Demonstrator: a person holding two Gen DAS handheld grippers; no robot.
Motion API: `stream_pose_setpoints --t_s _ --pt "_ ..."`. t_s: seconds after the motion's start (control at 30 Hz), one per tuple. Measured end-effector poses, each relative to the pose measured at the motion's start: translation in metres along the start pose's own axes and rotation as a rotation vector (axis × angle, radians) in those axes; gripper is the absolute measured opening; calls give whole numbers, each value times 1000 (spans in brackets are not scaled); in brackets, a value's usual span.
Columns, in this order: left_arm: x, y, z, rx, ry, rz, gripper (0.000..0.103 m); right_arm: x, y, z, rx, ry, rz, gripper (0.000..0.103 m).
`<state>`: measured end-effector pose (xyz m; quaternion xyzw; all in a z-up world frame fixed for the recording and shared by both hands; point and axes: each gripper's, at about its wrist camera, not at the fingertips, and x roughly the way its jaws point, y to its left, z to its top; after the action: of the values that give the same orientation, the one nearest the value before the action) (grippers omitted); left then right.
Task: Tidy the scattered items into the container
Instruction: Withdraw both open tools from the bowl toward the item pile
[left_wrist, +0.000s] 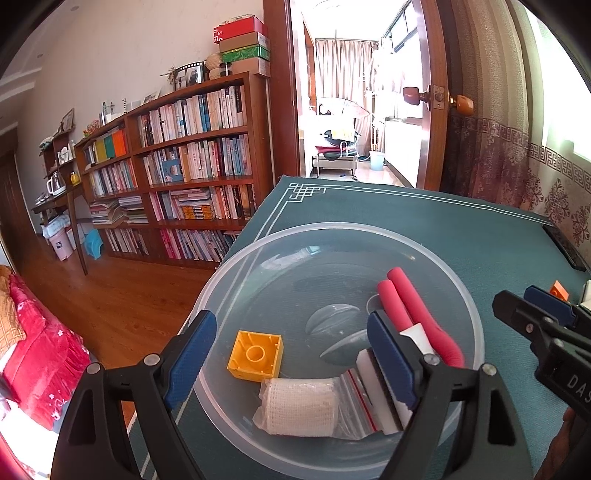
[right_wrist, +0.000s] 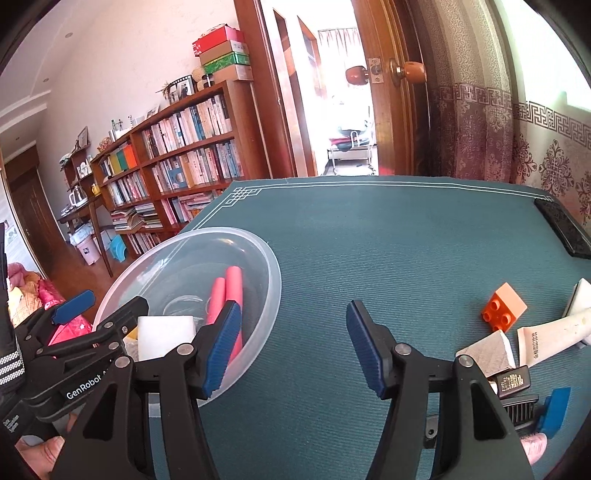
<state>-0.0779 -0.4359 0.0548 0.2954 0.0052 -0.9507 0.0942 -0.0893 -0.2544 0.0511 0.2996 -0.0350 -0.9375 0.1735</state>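
Observation:
A clear plastic bowl (left_wrist: 332, 227) stands on the green mat at its left edge. Inside lie a yellow brick (left_wrist: 255, 354), a bagged gauze roll (left_wrist: 303, 406), a white sponge with a dark layer (left_wrist: 380, 391) and a pink-handled tool (left_wrist: 417, 314). My left gripper (left_wrist: 293, 354) hangs open over the bowl, with the sponge just under its right finger. My right gripper (right_wrist: 293, 347) is open and holds nothing; it is over bare mat to the right of the bowl (right_wrist: 273, 273). On the mat at the right lie an orange brick (right_wrist: 504, 306), a white tube (right_wrist: 550, 336) and a beige-faced sponge (right_wrist: 487, 350).
A small black box (right_wrist: 513, 380), a black comb (right_wrist: 521, 406) and a blue piece (right_wrist: 554, 410) lie at the near right. A flat black device (right_wrist: 561, 229) rests at the mat's far right edge. Bookshelves, wooden floor and an open door lie beyond the table.

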Motion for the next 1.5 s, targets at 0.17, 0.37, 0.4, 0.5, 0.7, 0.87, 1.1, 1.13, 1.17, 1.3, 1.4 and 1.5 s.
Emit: stream_pose_setpoints --t_s 0.17,0.37,0.4,0.5,0.7,0.87,1.1,1.13,1.17,1.3,1.4,1.5 --pt "-2 -1 0 -3 -8 -2 87 -18 -11 -10 -27 -16 -49 63" --pt "-6 -4 0 -4 -34 0 87 -43 -35 -20 4 -24 -84 63" --pt "-7 -4 0 -9 -42 -4 87 -48 -39 -22 9 -27 -92 63" --pt "-11 -6 -1 -12 -67 -16 87 -60 -52 -29 32 -32 -118 63" --pt "-18 -16 -3 6 -96 -25 87 -74 -83 -39 101 -28 -162 63" --pt "-26 -25 -5 21 -117 -39 90 -87 -105 -43 129 -43 -196 63" --pt "-38 -37 -6 25 -147 -71 96 -98 -138 -52 169 -26 -274 63" --pt "-40 -41 -6 28 -148 -77 97 -99 -142 -54 174 -19 -283 63" --pt "-41 -44 -6 34 -145 -86 101 -99 -147 -56 181 -12 -290 63" --pt "-46 -65 -9 78 -128 -121 102 -97 -164 -59 219 24 -257 63" --pt "-54 -85 -13 124 -123 -150 102 -93 -172 -59 234 46 -214 63" --pt "-62 -105 -14 174 -121 -180 102 -87 -175 -61 241 81 -162 63"
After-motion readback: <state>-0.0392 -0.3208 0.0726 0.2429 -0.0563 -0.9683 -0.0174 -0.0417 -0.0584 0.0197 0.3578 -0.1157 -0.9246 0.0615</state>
